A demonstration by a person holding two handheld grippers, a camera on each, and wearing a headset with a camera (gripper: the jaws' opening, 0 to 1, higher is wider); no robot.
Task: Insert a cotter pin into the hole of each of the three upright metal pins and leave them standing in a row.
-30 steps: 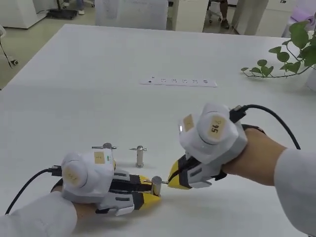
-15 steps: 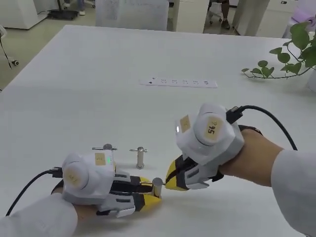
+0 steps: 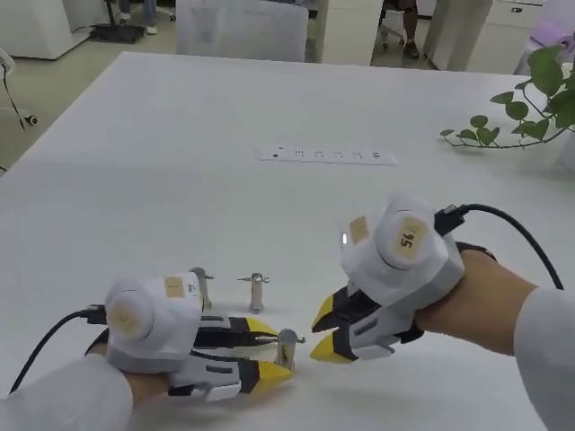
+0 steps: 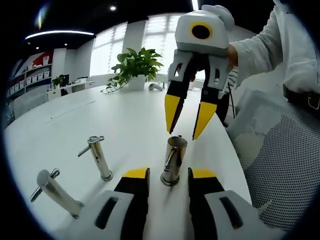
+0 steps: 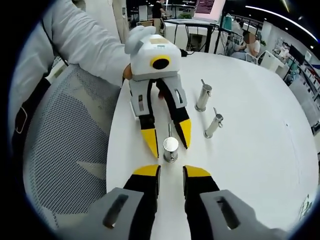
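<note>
Head view: on a smooth white table (image 3: 180,162), a short upright cylinder of polished steel, the nearest steel pin (image 3: 287,347), stands at the yellow tips of the left gripper (image 3: 268,350). The gripper's black-and-yellow jaws are spread to either side of the pin. A thin wire cotter pin (image 3: 297,339) pokes from the pin's top. The right gripper (image 3: 325,332), white-bodied and trailing a black cable (image 3: 517,229), points at the pin from the other side, near it but apart, with its jaws narrowly parted. A second steel pin (image 3: 256,289) stands just behind, and a third steel pin (image 3: 199,284) is partly hidden by the left gripper's housing. A flat white power strip (image 3: 328,155) lies well beyond, and a green leafy plant (image 3: 530,99) trails over the far right edge.

Left gripper view: the nearest pin stands just past the parted pads, with a gap on each side. The right gripper hangs above it with its jaws apart. The other two pins each carry a wire piece through the head. A grey mesh chair (image 4: 280,150) stands beside the table.

Right gripper view: the pin stands between both grippers' tips, and neither pair grips it. A white sleeve (image 5: 85,45) crosses above the chair.
</note>
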